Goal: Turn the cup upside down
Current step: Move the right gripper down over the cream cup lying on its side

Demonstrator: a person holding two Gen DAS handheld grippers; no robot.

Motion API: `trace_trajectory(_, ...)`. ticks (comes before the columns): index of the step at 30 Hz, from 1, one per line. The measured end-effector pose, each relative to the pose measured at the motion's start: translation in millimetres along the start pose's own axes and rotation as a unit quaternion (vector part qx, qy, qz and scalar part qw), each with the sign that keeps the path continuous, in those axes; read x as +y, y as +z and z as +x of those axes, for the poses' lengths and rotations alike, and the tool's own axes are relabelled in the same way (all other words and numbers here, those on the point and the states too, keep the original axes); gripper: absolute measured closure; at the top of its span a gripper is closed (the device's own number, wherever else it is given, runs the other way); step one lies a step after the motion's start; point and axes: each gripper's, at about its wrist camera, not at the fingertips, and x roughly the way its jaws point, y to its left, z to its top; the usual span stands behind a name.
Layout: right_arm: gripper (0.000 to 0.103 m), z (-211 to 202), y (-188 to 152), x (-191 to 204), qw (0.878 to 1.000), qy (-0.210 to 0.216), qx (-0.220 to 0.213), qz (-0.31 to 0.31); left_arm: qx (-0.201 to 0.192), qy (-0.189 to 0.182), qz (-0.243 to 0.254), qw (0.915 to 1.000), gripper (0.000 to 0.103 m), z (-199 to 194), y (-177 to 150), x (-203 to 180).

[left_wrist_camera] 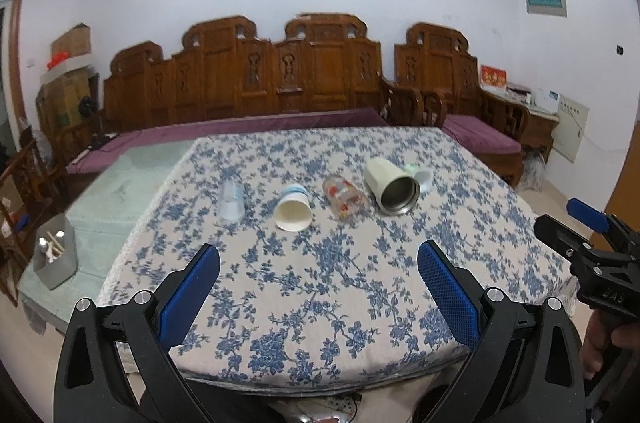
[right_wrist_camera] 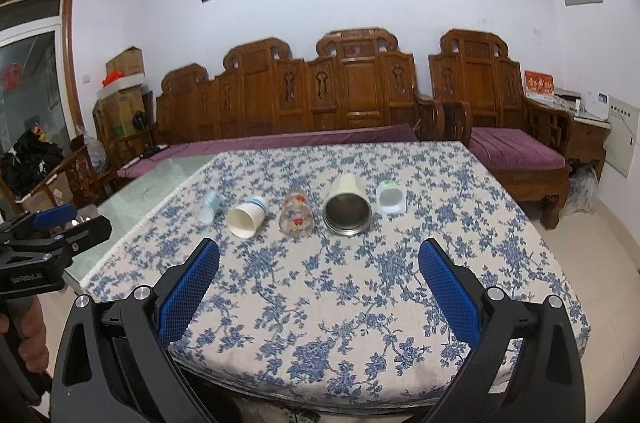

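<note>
Several cups lie on their sides in a row on the blue floral tablecloth: a clear plastic cup, a white paper cup, a flowered glass, a cream cup with a steel inside and a small white cup. The same row shows in the right wrist view: clear cup, paper cup, glass, steel-lined cup, small cup. My left gripper is open and empty near the table's front edge. My right gripper is open and empty there too.
A carved wooden sofa with purple cushions stands behind the table. A glass-topped table with a grey box is at the left. The right gripper's body shows at the right edge of the left wrist view.
</note>
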Motion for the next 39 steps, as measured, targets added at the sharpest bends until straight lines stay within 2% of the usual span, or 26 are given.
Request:
trace_trajectory(9, 0.002, 63.7, 6.2, -22.1, 0.999, -0.010, 0.040, -0.008, 0.036, -0.020, 0.028, 0.9987, 0.008, 51.6, 10.7, 0.0)
trace_trajectory(15, 0.002, 103.3, 32.8, -32.9, 0.999, -0.016, 0.043, -0.020, 0.053, -0.021, 0.043, 0.9974, 0.008, 82.2, 21.9, 0.2)
trace_trajectory(25, 0.003, 182.1, 85.1, -39.6, 0.995, -0.012, 0.077, -0.057, 0.076, -0.039, 0.061, 0.9945, 0.008, 119.9, 43.8, 19.7)
trace_trajectory(33, 0.008, 277.6, 101.7, -41.5, 0.985, -0.002, 0.159, -0.061, 0.108, -0.050, 0.057, 0.9912, 0.008, 167.4, 39.4, 37.0)
trace_trajectory(39, 0.009, 357.9, 98.7, -41.0, 0.970, 0.007, 0.236, -0.056, 0.146, -0.055, 0.046, 0.9867, 0.008, 212.2, 20.1, 54.2)
